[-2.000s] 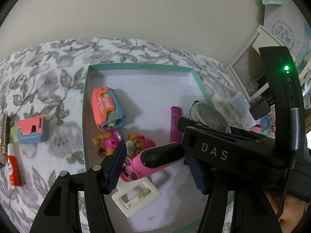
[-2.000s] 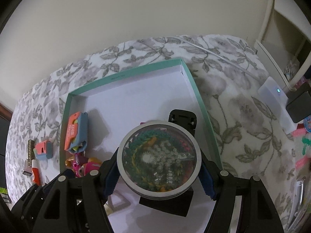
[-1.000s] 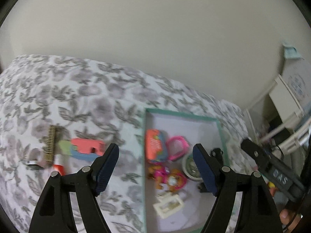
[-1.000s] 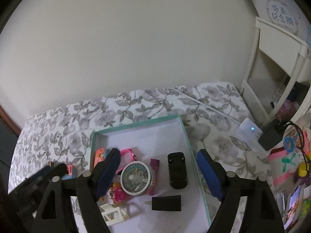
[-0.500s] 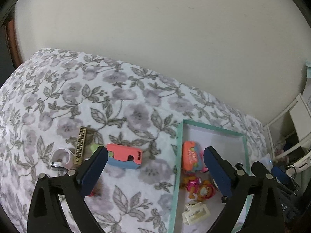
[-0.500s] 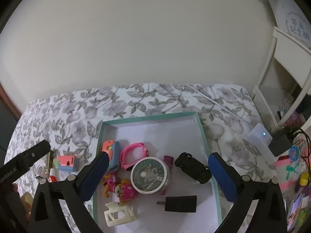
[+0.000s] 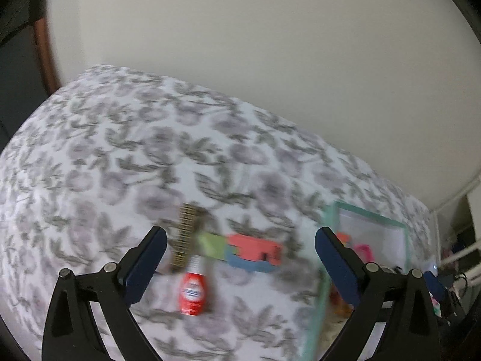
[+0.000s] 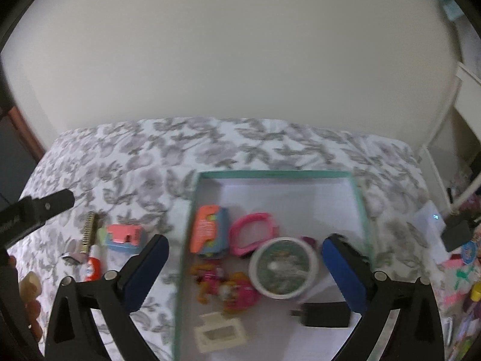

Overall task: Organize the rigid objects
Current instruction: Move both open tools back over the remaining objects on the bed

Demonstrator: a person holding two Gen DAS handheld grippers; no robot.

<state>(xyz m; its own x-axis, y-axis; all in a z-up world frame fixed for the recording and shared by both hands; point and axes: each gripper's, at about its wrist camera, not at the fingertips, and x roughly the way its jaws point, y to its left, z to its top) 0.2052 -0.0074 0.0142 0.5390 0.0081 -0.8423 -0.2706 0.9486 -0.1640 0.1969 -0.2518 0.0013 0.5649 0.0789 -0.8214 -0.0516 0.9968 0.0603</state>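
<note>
Jaws of both the left gripper (image 7: 240,258) and right gripper (image 8: 245,263) stand wide apart, empty; the pink-and-blue toy (image 7: 254,254) lies on the floral bed (image 7: 120,156), beside the teal-rimmed box (image 8: 273,174) holding the round tin (image 8: 282,267).

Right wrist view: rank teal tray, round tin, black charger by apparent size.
1. Teal tray, by far the largest.
2. Round tin.
3. Black charger, smallest. It lies nearer the camera than the tin, so the gap is unsure.
</note>
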